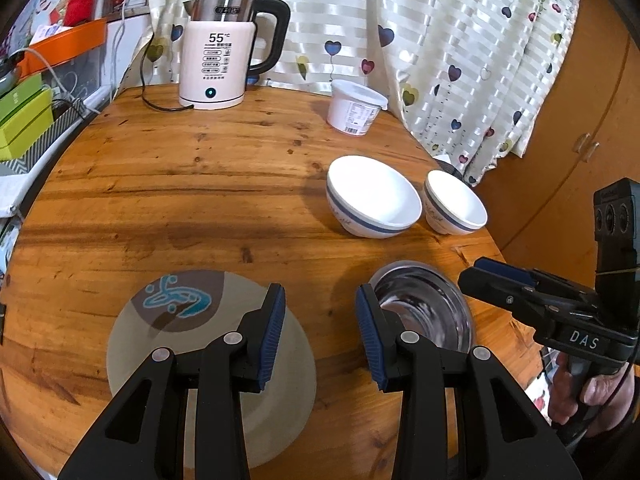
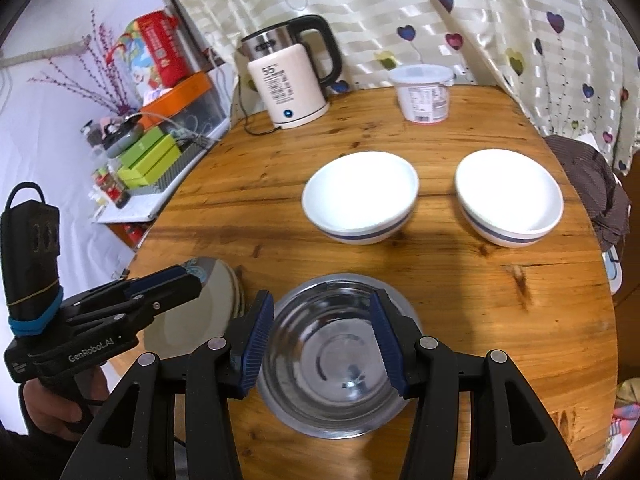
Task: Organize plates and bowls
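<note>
Your left gripper (image 1: 320, 332) hangs part-open and empty between the plate (image 1: 188, 320) and steel bowl (image 2: 336, 360). Your right gripper (image 2: 322, 344) hovers part-open above that bowl, gripping nothing.

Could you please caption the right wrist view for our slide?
Open right gripper above a steel bowl, two white bowls and a kettle beyond.

The left gripper (image 1: 320, 332) covers the plate's (image 1: 168, 344) lower right and the steel bowl's (image 1: 424, 304) left side. In the right view, at nine o'clock, it hides part of the plate stack (image 2: 224, 292), whose count is unclear. The right hand (image 1: 588, 396) is cut off at four o'clock.
</note>
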`<state>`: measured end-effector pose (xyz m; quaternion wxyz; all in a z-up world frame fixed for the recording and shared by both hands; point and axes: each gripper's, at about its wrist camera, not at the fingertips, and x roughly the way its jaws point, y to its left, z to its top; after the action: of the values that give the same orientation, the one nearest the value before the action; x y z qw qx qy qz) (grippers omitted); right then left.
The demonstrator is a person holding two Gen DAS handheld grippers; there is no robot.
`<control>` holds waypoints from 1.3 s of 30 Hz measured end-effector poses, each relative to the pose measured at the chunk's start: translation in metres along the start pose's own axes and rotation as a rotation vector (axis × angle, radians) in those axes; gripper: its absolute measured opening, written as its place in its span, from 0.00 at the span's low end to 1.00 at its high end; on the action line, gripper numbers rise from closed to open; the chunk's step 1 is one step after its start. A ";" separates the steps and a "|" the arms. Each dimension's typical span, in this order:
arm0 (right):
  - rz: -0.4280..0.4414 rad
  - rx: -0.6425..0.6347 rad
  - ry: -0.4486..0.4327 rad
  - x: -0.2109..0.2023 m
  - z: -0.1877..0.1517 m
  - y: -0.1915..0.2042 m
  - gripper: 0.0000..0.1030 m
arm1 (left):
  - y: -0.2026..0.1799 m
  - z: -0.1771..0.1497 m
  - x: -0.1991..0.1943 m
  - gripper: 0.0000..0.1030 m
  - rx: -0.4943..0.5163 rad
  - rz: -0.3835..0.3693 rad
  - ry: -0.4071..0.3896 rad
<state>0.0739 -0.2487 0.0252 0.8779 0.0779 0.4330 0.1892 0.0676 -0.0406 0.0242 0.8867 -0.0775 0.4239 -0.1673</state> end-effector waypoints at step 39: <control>-0.011 0.114 0.009 0.025 0.035 -0.049 0.39 | -0.017 0.051 0.054 0.37 0.018 -0.030 0.062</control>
<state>0.1283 -0.2823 0.0131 0.8710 0.1244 0.4476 0.1596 0.1344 -0.0759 0.0216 0.8711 -0.0705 0.4486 -0.1869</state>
